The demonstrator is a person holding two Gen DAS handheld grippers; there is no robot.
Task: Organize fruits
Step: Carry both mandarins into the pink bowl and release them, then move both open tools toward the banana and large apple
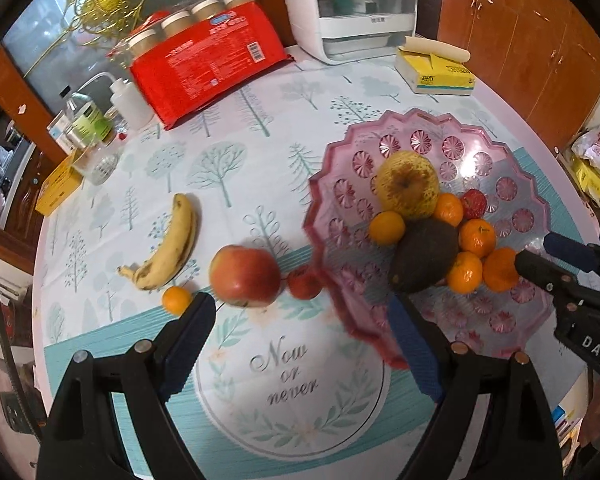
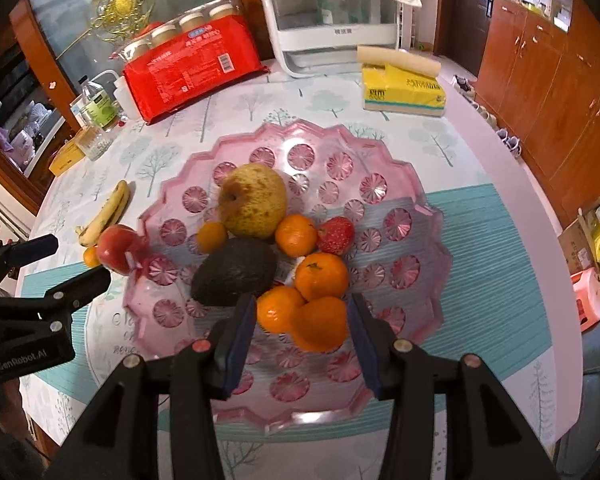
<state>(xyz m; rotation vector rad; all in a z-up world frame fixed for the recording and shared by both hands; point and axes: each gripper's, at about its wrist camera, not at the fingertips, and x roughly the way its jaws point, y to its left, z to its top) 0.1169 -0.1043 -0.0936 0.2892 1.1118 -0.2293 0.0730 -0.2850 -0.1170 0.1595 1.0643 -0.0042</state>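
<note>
The pink fruit tray point(image 1: 332, 184) holds most fruit, while the red apple point(image 1: 245, 276) sits on the tablecloth at twelve o'clock of the empty, wide-apart left gripper point(image 1: 300, 332), nearer it than the empty, parted right gripper point(image 2: 302, 344)

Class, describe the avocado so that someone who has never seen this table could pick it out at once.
Find the pink scalloped plate on the tree-patterned tablecloth. Fruit is heaped in its middle, and the avocado lies on the heap's near left, in front of the big yellow-green apple. It is the only dark, nearly black, egg-shaped fruit; its neighbours are bright orange mandarins.
</note>
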